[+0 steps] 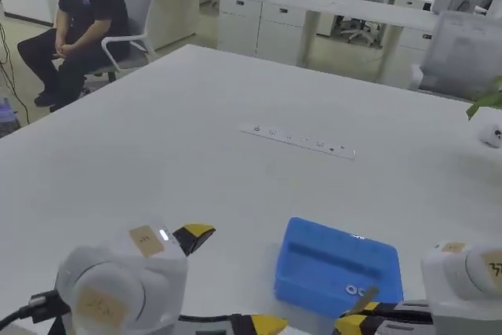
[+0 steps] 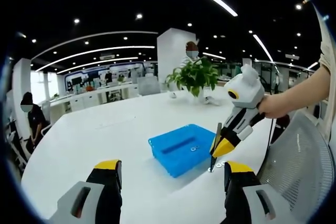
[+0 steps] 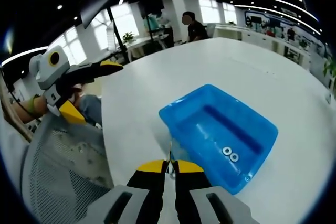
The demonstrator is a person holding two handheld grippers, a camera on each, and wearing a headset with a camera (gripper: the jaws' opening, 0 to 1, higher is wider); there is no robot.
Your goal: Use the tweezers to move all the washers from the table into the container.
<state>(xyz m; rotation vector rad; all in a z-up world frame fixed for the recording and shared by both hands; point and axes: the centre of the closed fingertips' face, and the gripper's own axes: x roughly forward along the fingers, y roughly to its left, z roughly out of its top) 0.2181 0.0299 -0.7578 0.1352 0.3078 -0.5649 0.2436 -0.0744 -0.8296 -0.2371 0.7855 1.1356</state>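
A blue container [image 1: 337, 268] stands on the white table near its front edge. Two washers [image 3: 231, 154] lie side by side on its floor, also seen in the head view as washers [image 1: 354, 290]. My right gripper [image 3: 169, 166] is shut on thin tweezers [image 3: 169, 152], whose tips hang just outside the container's near wall. From the left gripper view, the right gripper [image 2: 223, 148] holds the tweezers [image 2: 216, 148] pointing down at the table beside the container [image 2: 181, 148]. My left gripper [image 2: 173, 167] is open and holds nothing, left of the container.
A flush power strip [image 1: 298, 140] lies mid-table. A person sits on a chair [image 1: 78, 21] at the far left. A potted plant [image 2: 194, 74] stands at the table's far end. A grey mesh chair [image 3: 63, 166] is close by the table edge.
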